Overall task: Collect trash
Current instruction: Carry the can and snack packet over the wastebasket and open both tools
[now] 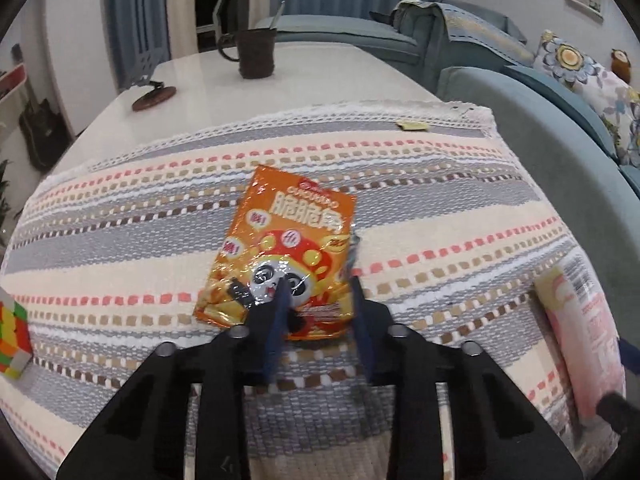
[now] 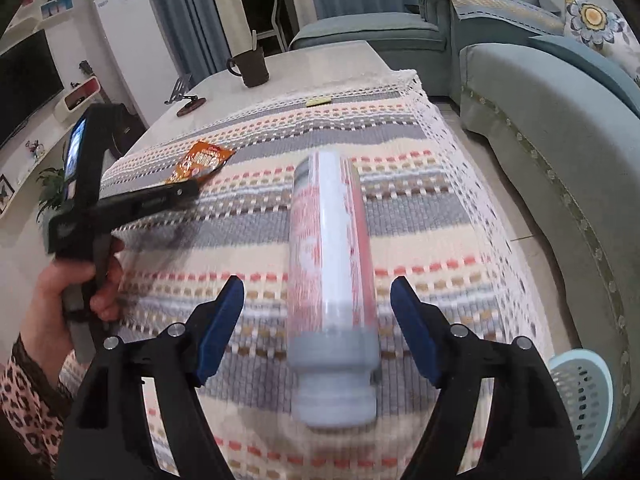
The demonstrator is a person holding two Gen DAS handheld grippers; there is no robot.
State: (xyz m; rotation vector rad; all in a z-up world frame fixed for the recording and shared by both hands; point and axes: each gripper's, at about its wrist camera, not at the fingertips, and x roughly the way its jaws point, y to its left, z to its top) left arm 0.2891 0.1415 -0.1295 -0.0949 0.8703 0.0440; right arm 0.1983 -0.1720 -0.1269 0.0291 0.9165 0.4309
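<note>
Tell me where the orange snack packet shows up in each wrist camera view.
Left wrist: orange snack packet at centre, its lower edge between the left gripper fingers.
Right wrist: upper left, beyond the left gripper.
Shared landmark: brown mug at the table's far end.

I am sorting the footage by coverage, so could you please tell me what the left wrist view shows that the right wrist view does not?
Only the left wrist view shows the colourful puzzle cube at the cloth's left edge, and the left tool from behind, its fingers over the orange snack bag's lower edge.

Only the right wrist view shows the perforated blue basket on the floor, the white fridge, the person's hand, and the right tool open around the bottle.

Both show the bag, the bottle, the striped cloth, the dark mug and the sofa.
</note>
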